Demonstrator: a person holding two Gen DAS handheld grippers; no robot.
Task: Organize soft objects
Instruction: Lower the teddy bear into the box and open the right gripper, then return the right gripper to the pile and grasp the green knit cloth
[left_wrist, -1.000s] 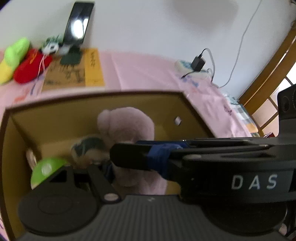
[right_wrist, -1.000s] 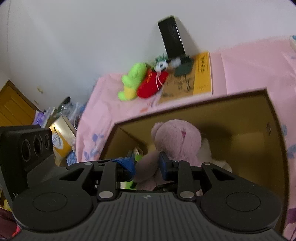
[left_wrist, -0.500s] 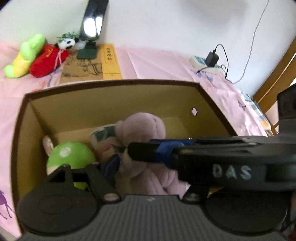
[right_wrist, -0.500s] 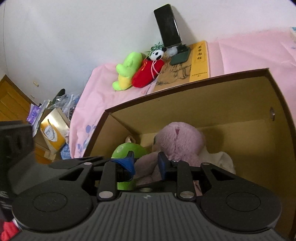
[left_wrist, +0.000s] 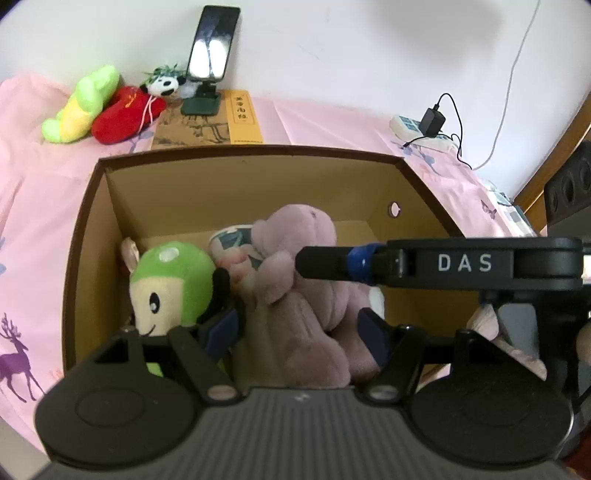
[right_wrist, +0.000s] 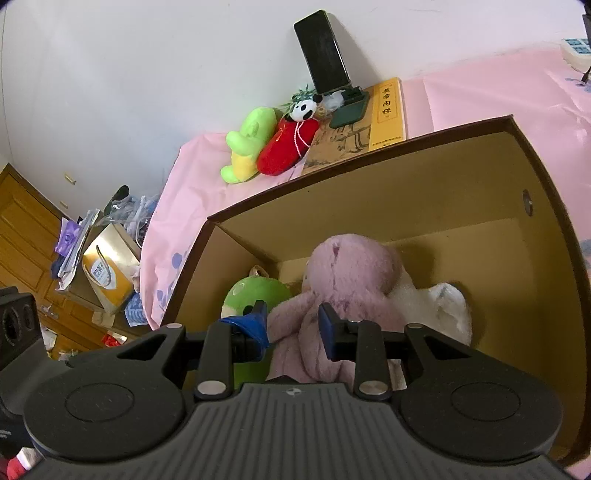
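Two grippers work over an open cardboard box (left_wrist: 236, 184) that sits on a pink bedsheet (left_wrist: 33, 206). I hold the right gripper (right_wrist: 291, 328) clamped on the arm of a pink plush bear (right_wrist: 351, 273), its blue-padded jaws pinching the soft fur from either side. My left gripper (left_wrist: 295, 332) has its jaws spread wide around the bear's lower body; whether the pads touch the fur I cannot tell.

The pink plush bear (left_wrist: 299, 295) lies inside the box, leaning against a green-headed plush doll (left_wrist: 173, 284) on one side and a white plush (right_wrist: 436, 306) on the other. A patterned soft item (left_wrist: 232, 243) peeks out behind the bear's head. I judge the bear is being settled into the gap between its neighbours, with the clamped arm used to steer it down.

Outside the box, against the wall, lie a green-and-yellow plush (left_wrist: 81, 103), a red plush (left_wrist: 125, 114) and a small panda toy (left_wrist: 162, 85), likely yet to be packed. A phone on a stand (left_wrist: 210, 55) rests on a yellow-edged book (left_wrist: 218, 122). A charger and power strip (left_wrist: 428, 125) sit further along.
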